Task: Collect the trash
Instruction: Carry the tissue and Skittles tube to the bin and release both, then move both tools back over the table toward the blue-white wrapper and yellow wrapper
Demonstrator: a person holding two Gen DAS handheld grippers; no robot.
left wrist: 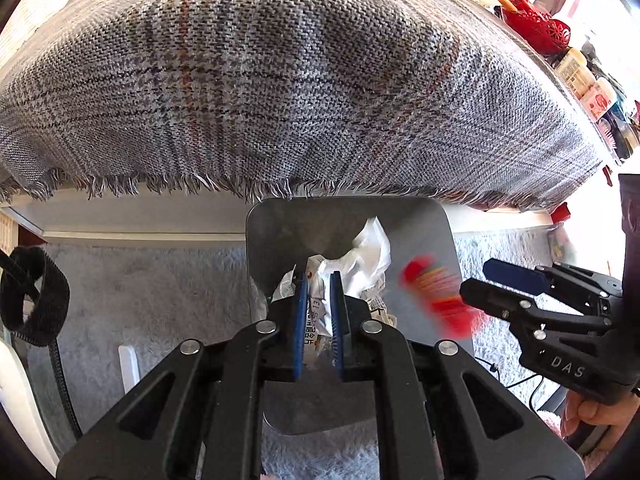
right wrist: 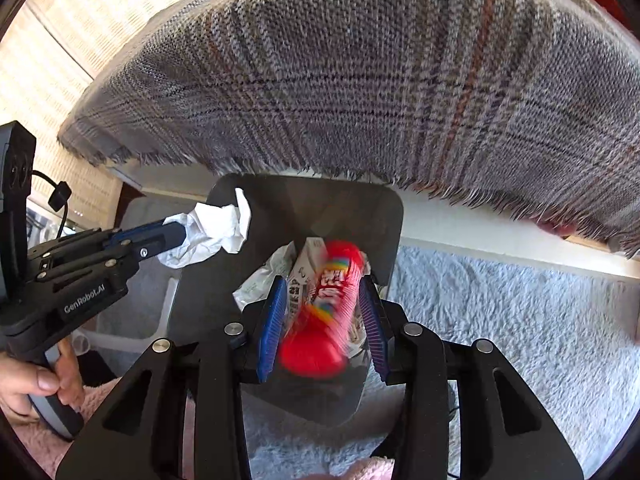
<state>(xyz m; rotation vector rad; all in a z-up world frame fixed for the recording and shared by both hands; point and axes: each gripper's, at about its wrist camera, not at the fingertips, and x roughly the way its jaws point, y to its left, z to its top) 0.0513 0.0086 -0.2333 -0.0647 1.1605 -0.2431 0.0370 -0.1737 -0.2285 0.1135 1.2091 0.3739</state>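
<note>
Your left claw (left wrist: 320, 280) is squeezed shut on a crumpled white paper (left wrist: 370, 254), soft and wrinkly, that puffs out past the two blue ribbed pads. In the right wrist view you can see the same paper (right wrist: 218, 228) at the middle left, held over the left edge of the bin. Your right claw (right wrist: 326, 296) has its blue pads spread wide apart. A red candy wrapper (right wrist: 326, 312) with rainbow stripes sits between them, but it is blurry and does not seem to touch either pad, so it looks loose. In the left wrist view that wrapper (left wrist: 438, 294) is a red smear at the middle right, just off the tips of your right claw (left wrist: 478, 280). There is one dark grey bin (right wrist: 200, 308) with rounded corners in the lower middle of both views. Inside it lie more scraps: a white printed carton (right wrist: 306, 276) and some crinkled clear plastic (right wrist: 260, 280). Behind the bin, filling the top of both pictures, a woven grey plaid cloth (left wrist: 280, 80) with thin orange and black lines hangs down, and its bottom edge is frayed into little threads. It covers a white bench (left wrist: 132, 216). The floor has a fluffy pale grey rug (right wrist: 500, 320). At the upper right of the left wrist view there is a red lacy basket (left wrist: 536, 26) and some small boxes.
</note>
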